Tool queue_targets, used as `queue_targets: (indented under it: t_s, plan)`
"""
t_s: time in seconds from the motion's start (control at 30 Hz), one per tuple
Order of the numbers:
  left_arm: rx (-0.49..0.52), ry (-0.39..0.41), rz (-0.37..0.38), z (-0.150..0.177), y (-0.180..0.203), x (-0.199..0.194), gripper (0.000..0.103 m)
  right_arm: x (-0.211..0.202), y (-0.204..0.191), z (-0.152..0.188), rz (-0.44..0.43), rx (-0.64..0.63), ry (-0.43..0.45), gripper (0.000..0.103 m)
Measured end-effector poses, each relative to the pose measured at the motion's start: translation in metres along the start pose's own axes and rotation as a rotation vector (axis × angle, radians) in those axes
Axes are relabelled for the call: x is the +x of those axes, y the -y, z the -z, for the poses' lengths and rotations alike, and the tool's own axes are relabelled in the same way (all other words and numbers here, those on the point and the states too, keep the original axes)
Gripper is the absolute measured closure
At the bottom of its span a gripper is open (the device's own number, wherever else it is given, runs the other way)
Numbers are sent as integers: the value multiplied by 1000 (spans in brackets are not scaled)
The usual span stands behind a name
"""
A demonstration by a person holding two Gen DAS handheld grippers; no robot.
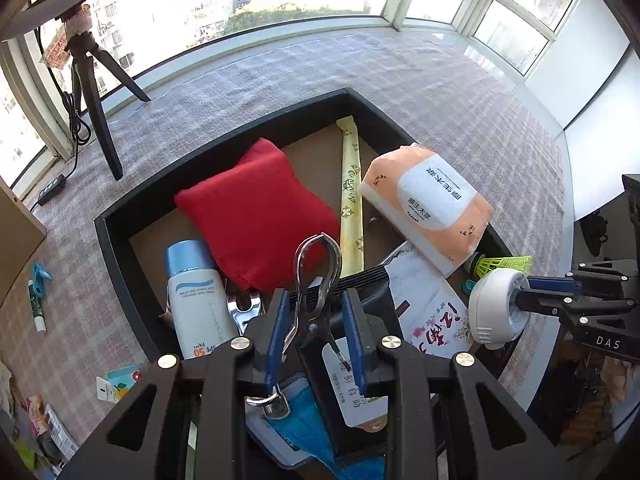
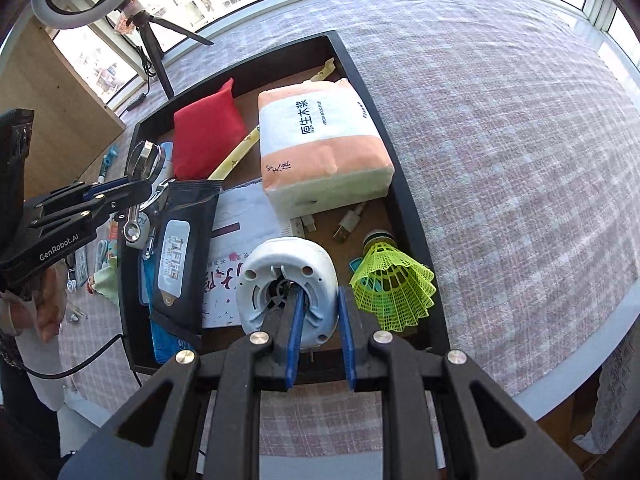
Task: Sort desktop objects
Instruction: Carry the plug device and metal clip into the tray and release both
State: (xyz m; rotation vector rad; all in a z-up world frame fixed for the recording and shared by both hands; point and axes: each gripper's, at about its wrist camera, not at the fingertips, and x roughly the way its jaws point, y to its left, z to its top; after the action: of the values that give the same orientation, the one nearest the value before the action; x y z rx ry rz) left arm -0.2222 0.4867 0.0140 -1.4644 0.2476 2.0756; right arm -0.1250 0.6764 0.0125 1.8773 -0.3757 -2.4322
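A pink checked woven cloth (image 2: pixel 500 140) covers my windowside table; on it sits the black rectangular tray (image 2: pixel 408 196). Inside: a soft peach tissue pack (image 2: pixel 320 140), a red fabric pouch (image 1: pixel 256 212), a glossy sunscreen bottle (image 1: pixel 196 300), a neon mesh shuttlecock (image 2: pixel 392 284). My right gripper (image 2: pixel 320 340) clamps the white plastic dome (image 2: pixel 288 280); my left gripper (image 1: pixel 316 320) stands parted around the shiny metal clip (image 1: pixel 316 280).
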Motion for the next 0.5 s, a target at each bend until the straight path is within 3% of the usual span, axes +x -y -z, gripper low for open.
queue_targets:
  t_s: [0.13, 0.5]
  plan:
    - [1, 15, -8, 1, -2, -5, 66, -7, 1, -5, -5, 10, 41, 74]
    - [-48, 44, -17, 28, -31, -41, 66, -8, -27, -14, -51, -27, 51, 74]
